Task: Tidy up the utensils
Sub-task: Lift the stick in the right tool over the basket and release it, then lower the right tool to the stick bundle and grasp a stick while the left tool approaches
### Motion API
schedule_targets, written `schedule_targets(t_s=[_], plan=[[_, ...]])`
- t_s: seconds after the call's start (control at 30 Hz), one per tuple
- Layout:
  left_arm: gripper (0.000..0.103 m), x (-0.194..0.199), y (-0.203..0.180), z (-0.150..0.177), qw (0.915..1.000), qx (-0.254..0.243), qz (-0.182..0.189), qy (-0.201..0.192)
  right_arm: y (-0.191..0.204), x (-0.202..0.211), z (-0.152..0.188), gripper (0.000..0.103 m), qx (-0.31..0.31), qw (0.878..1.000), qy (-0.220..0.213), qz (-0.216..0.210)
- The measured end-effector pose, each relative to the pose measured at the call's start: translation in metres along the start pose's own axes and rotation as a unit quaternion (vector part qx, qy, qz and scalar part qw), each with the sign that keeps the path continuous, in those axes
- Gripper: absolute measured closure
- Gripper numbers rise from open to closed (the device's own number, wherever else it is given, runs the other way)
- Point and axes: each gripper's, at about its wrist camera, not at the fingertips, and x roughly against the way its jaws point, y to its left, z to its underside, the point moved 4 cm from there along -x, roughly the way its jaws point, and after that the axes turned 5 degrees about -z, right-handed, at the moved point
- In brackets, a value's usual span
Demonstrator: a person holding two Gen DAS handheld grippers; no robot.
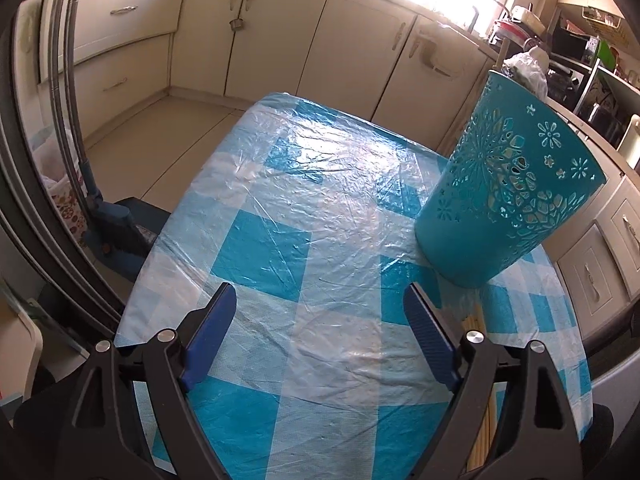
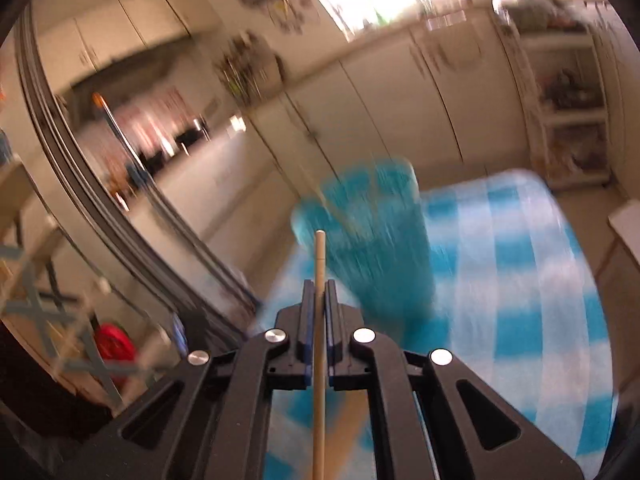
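Observation:
A teal cut-out utensil holder (image 1: 508, 188) stands on the blue-and-white checked table (image 1: 304, 208), to the right of my left gripper (image 1: 320, 300), which is open and empty above the cloth. A bundle of pale wooden sticks (image 1: 474, 328) lies on the table behind its right finger. In the right wrist view, my right gripper (image 2: 319, 288) is shut on a single wooden stick (image 2: 319, 264) that points up past the fingers, just left of the blurred teal holder (image 2: 372, 232).
Cream kitchen cabinets (image 1: 280, 36) run behind the table. A blue broom and dustpan (image 1: 108, 216) stand on the floor at the left. A cluttered counter (image 1: 568, 52) is at the far right. The right wrist view is motion-blurred.

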Motion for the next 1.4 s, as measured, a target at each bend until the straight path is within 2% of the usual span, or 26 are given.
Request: schedule_targets(t_s=[0.07,0.13,0.23,0.3,0.4,0.57,0.73,0.8,0.97,1.13,1.2,1.3,1.4], plan=[[0.021,0.001,0.004,0.0,0.9999,0.01,0.004,-0.001,0.015,0.004,-0.04,0.097,0.012,0.998,-0.063,-0.013],[0.021,0.001,0.005,0.0,0.9998,0.015,0.009,-0.004,0.024,0.004,-0.073,0.097,0.026,0.992,-0.12,0.0],[0.02,0.003,0.006,0.001,0.9997,0.016,0.013,-0.008,0.023,-0.012,-0.11,0.097,0.043,0.979,-0.192,0.049],[0.02,0.003,0.006,0.001,0.9996,0.019,0.016,-0.009,0.013,-0.027,-0.123,0.097,0.043,0.972,-0.216,0.085],[0.019,0.002,0.009,0.001,0.9994,0.026,0.022,-0.008,0.0,-0.052,-0.127,0.097,0.043,0.966,-0.22,0.126],[0.019,0.002,0.01,0.001,0.9991,0.029,0.031,-0.007,-0.025,-0.092,-0.111,0.097,0.042,0.968,-0.18,0.172],[0.019,0.002,0.009,0.0,0.999,0.03,0.032,-0.009,-0.027,-0.104,-0.086,0.097,0.053,0.975,-0.134,0.172],[0.019,0.002,0.009,0.0,0.999,0.031,0.032,-0.009,-0.028,-0.106,-0.077,0.091,0.055,0.977,-0.117,0.17],[0.019,0.003,0.012,0.001,0.9989,0.034,0.03,-0.012,-0.024,-0.087,-0.062,0.084,0.059,0.979,-0.11,0.162],[0.019,0.003,0.012,0.001,0.999,0.035,0.025,-0.011,-0.002,-0.036,-0.047,0.073,0.069,0.977,-0.138,0.149],[0.019,0.003,0.012,0.001,0.999,0.036,0.024,-0.011,0.006,-0.021,-0.03,0.07,0.076,0.978,-0.131,0.147],[0.019,0.003,0.012,0.001,0.9991,0.035,0.023,-0.01,0.009,-0.021,0.015,0.07,0.083,0.983,-0.06,0.15],[0.019,0.002,0.011,0.001,0.9992,0.033,0.02,-0.009,-0.004,-0.046,0.072,0.079,0.078,0.982,0.051,0.162]])
